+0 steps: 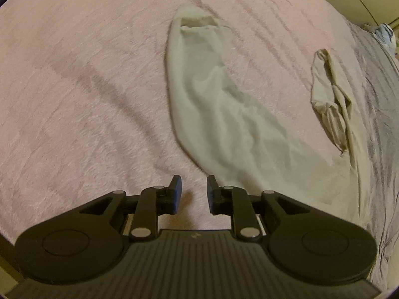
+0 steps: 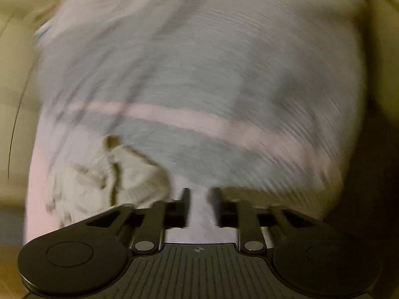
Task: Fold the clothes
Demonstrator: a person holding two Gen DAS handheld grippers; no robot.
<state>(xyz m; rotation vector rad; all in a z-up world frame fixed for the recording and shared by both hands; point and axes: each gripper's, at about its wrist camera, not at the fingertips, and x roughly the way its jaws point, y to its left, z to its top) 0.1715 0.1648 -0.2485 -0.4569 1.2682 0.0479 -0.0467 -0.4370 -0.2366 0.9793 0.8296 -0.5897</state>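
A long white garment [image 1: 212, 104] lies stretched out on the pink bedspread [image 1: 74, 87], its open neck end at the far side. My left gripper [image 1: 194, 194] hovers open just short of the garment's near end, nothing between its fingers. A crumpled beige garment [image 1: 331, 99] lies to the right, where pink meets grey bedding. In the blurred right wrist view the same beige garment [image 2: 112, 179] sits left of my right gripper [image 2: 200, 206], which stands open over grey cloth and holds nothing.
Grey bedding [image 2: 212, 69] with a pink stripe [image 2: 199, 122] covers the right part of the bed. A small bluish-white bundle of cloth [image 1: 385, 35] lies at the far right edge. Pale wall or cabinet surfaces [image 2: 15, 49] border the bed.
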